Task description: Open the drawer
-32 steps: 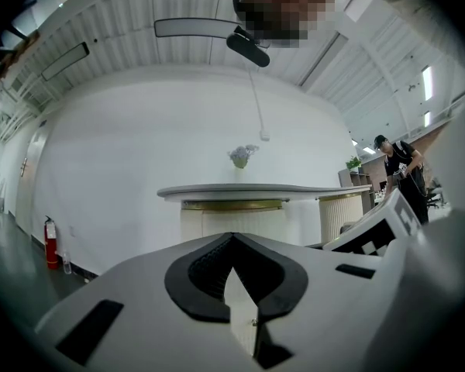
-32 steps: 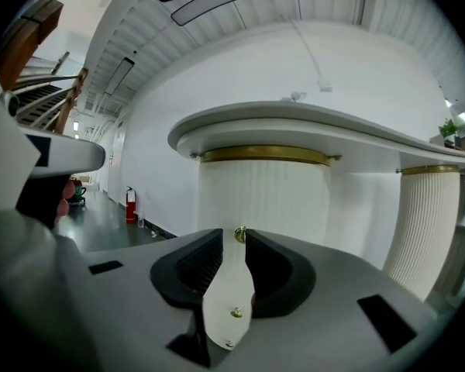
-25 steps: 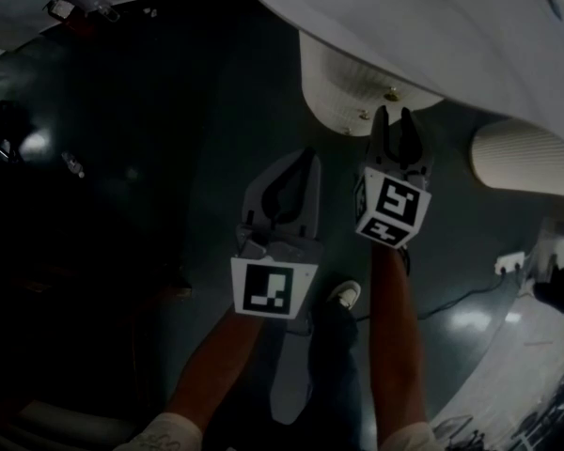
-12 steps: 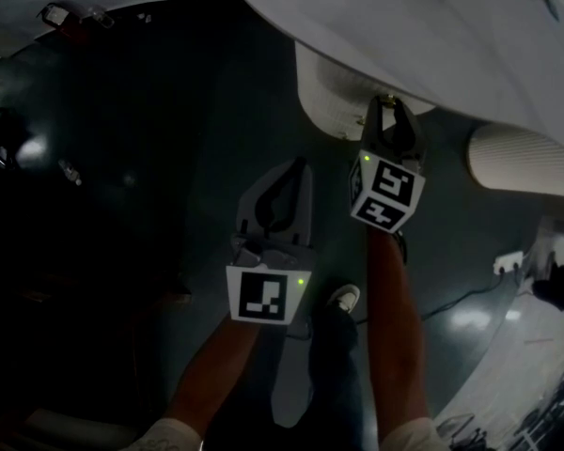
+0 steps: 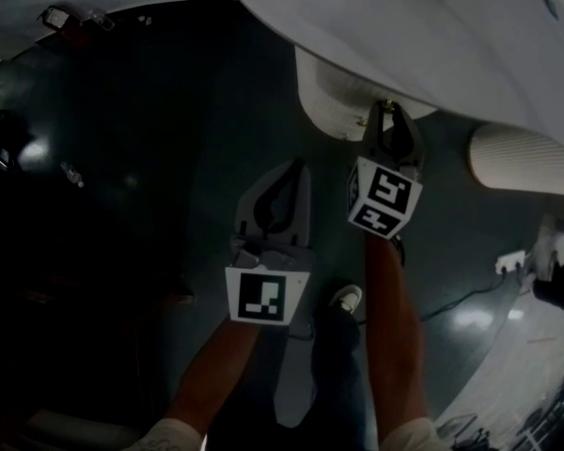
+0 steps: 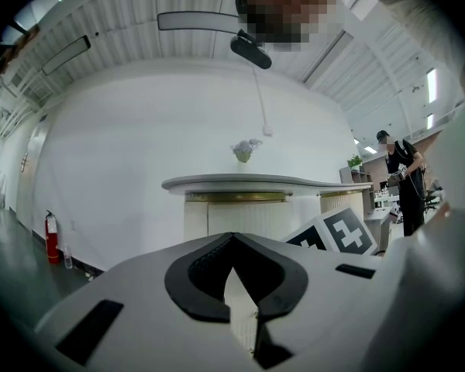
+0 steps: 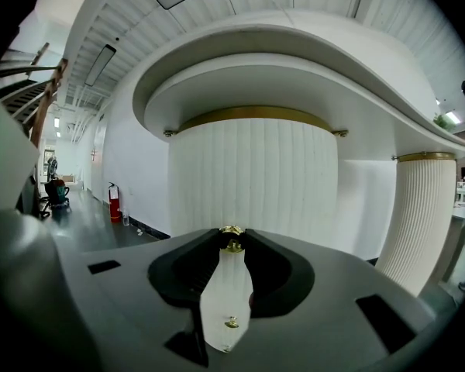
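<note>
The drawer front is a white ribbed, rounded cabinet (image 5: 331, 101) (image 7: 252, 173) under a curved white counter (image 5: 404, 26). A small gold knob (image 7: 232, 230) sticks out of it, and a second gold knob (image 7: 231, 323) shows lower down. My right gripper (image 5: 388, 111) (image 7: 232, 237) points at the cabinet. Its jaws are closing, and the tips sit on either side of the upper knob and touch it. My left gripper (image 5: 299, 163) (image 6: 232, 235) hangs back to the left of the right one, shut and empty, with its tips together.
A second ribbed column (image 5: 522, 163) (image 7: 422, 215) stands to the right. On the dark floor lie a power strip with its cable (image 5: 509, 263). A fire extinguisher (image 7: 114, 200) stands by the left wall. A person (image 6: 399, 180) stands far right.
The right gripper has moved up the picture to the cabinet, and its tips now sit at the gold knob. The left gripper has hardly moved.
</note>
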`<state>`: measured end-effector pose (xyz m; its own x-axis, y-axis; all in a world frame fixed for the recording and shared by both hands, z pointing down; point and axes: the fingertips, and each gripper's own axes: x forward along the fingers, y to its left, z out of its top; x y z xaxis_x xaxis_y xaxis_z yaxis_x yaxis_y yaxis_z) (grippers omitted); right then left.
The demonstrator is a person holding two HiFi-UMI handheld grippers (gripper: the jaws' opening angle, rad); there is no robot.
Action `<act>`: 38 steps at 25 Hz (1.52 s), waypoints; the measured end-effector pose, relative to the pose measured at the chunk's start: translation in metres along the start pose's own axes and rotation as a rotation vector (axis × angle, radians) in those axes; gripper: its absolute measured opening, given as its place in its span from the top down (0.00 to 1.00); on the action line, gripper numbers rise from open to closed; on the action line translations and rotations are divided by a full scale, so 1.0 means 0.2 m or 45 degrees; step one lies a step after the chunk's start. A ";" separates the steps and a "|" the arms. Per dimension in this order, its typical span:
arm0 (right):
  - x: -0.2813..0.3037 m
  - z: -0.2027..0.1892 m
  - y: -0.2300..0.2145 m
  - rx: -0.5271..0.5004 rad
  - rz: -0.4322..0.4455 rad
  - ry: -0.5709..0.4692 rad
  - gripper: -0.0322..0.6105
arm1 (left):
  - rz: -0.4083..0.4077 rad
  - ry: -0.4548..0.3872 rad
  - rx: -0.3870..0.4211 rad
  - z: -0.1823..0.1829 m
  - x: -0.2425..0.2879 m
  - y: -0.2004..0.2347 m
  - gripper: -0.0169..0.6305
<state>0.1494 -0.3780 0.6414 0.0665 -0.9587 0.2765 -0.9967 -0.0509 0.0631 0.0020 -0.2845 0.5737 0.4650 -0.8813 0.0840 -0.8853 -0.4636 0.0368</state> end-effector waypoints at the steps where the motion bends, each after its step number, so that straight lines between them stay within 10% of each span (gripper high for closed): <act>1: -0.01 0.00 0.00 -0.001 0.000 -0.003 0.78 | 0.001 0.003 0.003 0.00 0.00 0.00 0.97; 38: -0.90 -0.29 0.17 0.064 -0.049 0.047 0.78 | 0.151 -0.005 -0.011 0.02 -0.29 0.07 0.97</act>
<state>0.1071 -0.1898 0.6497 0.1054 -0.9448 0.3103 -0.9944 -0.1023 0.0265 -0.0384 -0.2398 0.5657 0.3568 -0.9304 0.0844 -0.9342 -0.3550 0.0356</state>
